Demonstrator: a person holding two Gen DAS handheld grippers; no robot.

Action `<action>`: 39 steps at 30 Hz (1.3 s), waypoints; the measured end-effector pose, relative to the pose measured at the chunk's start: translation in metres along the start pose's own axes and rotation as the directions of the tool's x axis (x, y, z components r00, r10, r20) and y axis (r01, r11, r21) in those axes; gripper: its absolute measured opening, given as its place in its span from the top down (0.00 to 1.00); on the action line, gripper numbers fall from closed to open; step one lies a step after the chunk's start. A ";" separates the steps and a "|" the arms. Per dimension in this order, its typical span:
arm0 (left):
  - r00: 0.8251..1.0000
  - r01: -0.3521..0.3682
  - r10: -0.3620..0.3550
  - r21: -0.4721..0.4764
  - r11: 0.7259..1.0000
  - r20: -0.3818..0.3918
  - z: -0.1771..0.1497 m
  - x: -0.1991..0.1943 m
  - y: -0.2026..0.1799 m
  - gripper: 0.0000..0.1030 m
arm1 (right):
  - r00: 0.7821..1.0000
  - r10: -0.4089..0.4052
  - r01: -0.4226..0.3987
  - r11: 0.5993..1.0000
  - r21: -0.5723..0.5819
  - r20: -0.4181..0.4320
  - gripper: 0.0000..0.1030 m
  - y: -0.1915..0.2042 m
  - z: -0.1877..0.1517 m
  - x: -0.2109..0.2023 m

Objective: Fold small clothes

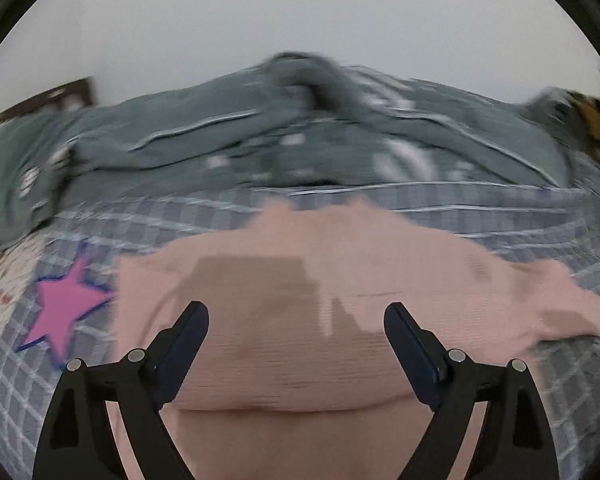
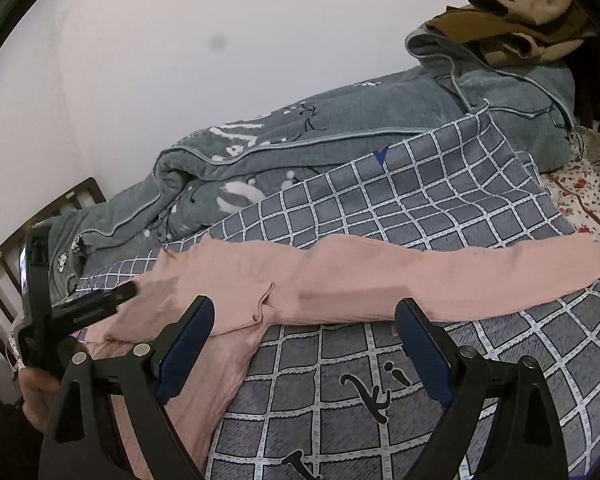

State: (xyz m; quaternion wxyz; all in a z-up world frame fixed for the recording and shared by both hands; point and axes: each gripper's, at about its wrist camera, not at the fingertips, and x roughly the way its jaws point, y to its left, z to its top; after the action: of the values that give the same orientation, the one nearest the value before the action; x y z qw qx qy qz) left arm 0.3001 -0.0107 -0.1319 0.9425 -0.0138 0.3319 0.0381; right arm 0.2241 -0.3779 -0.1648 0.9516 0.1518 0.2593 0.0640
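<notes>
Mid-fold, between grasps. Left claw (image 1: 296, 312) spread wide, empty, over the pink leggings (image 1: 300, 280) lying just ahead on the checked blanket (image 2: 420, 200). Right claw (image 2: 304, 312) likewise wide, empty. Next, probably: pinch a leg, carry it across.

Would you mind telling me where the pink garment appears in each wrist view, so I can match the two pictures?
Left wrist: pink garment fills the lower centre, under the open left gripper.
Right wrist: it stretches across the middle, left to right edge.
Shared landmark: the grey checked blanket beneath it.
</notes>
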 end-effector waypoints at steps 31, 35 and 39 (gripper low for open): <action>0.987 -0.120 0.088 -0.248 0.961 -0.135 -0.030 0.056 0.120 0.47 | 0.971 -0.235 0.233 0.972 -0.037 -0.050 0.57 -0.044 0.019 -0.028; 0.987 -0.120 0.089 -0.240 0.963 -0.137 -0.031 0.057 0.118 0.45 | 0.957 -0.284 0.283 0.959 -0.029 -0.061 0.57 -0.099 0.021 -0.042; 0.986 -0.120 0.089 -0.239 0.964 -0.137 -0.031 0.057 0.117 0.44 | 0.948 -0.301 0.303 0.953 0.001 -0.102 0.57 -0.140 0.012 -0.041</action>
State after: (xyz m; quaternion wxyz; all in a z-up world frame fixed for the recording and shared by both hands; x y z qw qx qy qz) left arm 0.3160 0.1082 -0.1919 0.9074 -0.1155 0.3834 0.1278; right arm 0.2013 -0.5211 -0.1807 0.9347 0.1146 0.3275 -0.0769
